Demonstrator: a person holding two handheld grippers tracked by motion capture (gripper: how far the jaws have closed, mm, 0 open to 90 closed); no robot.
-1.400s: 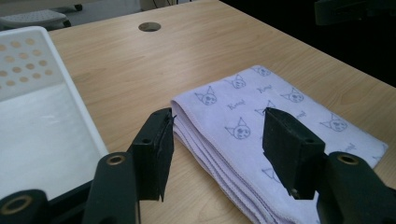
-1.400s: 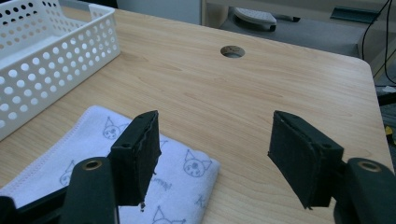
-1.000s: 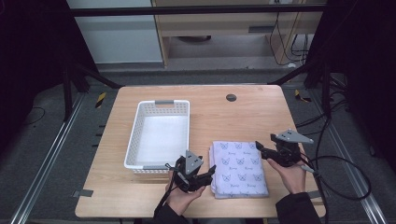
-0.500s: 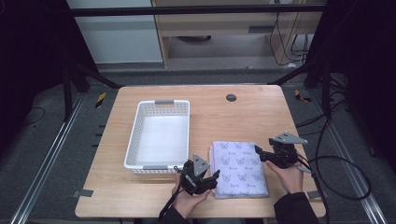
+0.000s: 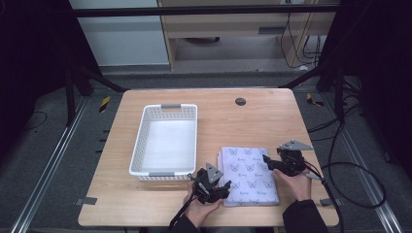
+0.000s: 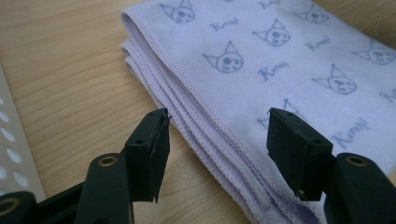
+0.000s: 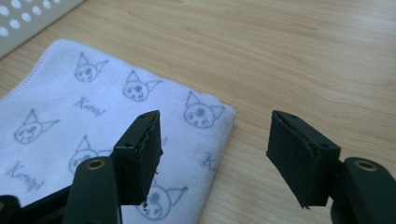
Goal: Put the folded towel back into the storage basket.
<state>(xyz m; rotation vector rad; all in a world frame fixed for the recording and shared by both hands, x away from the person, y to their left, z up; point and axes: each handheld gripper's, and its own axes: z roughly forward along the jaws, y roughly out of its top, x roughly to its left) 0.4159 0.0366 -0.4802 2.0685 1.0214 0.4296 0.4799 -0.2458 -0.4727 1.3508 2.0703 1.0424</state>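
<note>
Both grippers have closed in on the cloth (image 5: 249, 170) at lower centre. The left gripper (image 5: 217, 187), jaws wide, straddles its stacked edge; the right gripper (image 5: 270, 162), jaws wide, straddles its corner. A basket (image 5: 138, 145) sits left on the table (image 5: 272, 114).

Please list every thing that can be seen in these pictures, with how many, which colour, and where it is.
table: one, light wood, centre of the high view.
basket: one, white, perforated walls, left half of the table.
folded cloth: one, pale lilac with grey cat-face print, near edge, right of the basket.
round hole cover: one, dark, far side of the table.
left gripper: one, black, open, at the cloth's layered edge.
right gripper: one, black, open, at the cloth's corner.
hands: two, at the near edge.
</note>
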